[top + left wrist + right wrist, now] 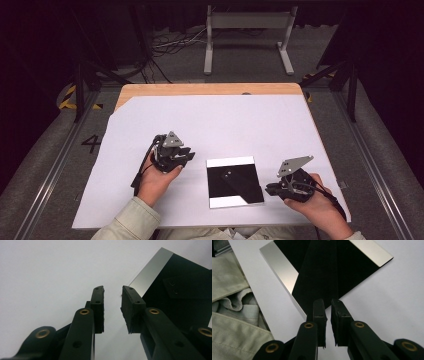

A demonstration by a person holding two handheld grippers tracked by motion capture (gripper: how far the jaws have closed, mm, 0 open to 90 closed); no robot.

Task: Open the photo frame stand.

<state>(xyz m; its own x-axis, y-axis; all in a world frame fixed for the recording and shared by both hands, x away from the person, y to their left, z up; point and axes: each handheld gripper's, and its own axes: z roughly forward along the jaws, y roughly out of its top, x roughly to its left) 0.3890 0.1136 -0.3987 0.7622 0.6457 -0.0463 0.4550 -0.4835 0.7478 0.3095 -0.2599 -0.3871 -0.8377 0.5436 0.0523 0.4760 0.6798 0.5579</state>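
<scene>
Both tongs, left [186, 156] and right [270, 189], are black with brass-ringed pivots, grey three-cornered top plates and trailing black cables; the sleeves [134, 220] are pale beige.

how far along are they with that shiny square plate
Done: nothing visibly; the mirror plate lies flat on the white sheet. In hand: the left gripper and right gripper flank it, jaws apart, empty. Left: actually gripping and handling the plate.

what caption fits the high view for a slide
Two hands hold a left hand-held gripper and a right hand-held gripper either side of a mirror-like square plate on a white sheet.
</scene>
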